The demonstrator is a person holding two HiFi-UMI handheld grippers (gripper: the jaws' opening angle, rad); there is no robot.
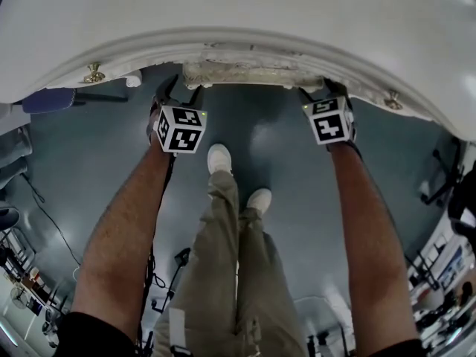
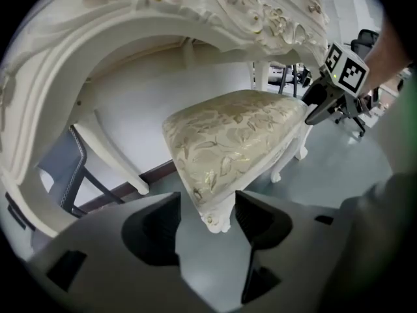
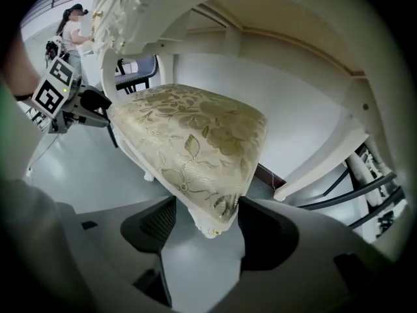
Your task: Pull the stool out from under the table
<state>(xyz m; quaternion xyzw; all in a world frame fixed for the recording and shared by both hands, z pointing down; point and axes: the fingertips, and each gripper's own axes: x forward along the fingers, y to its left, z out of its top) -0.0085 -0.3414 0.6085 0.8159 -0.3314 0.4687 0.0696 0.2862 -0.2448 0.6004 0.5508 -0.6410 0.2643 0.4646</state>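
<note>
A white carved stool with a gold floral cushion (image 2: 234,135) stands under the white ornate table (image 1: 238,13); only its front edge (image 1: 245,73) shows in the head view. My left gripper (image 2: 207,207) is open, with the stool's near left corner between its jaws and a gap on the left side. My right gripper (image 3: 207,217) is open around the other front corner of the cushion (image 3: 195,135), which lies close to the right jaw. In the head view both grippers, left (image 1: 181,95) and right (image 1: 331,95), reach under the table's rim.
Curved white table legs (image 2: 114,162) stand behind the stool by a white back panel. A blue-grey chair (image 2: 65,175) is beyond the table. My own legs and white shoes (image 1: 219,158) are on the grey floor. A person (image 3: 75,28) stands far off.
</note>
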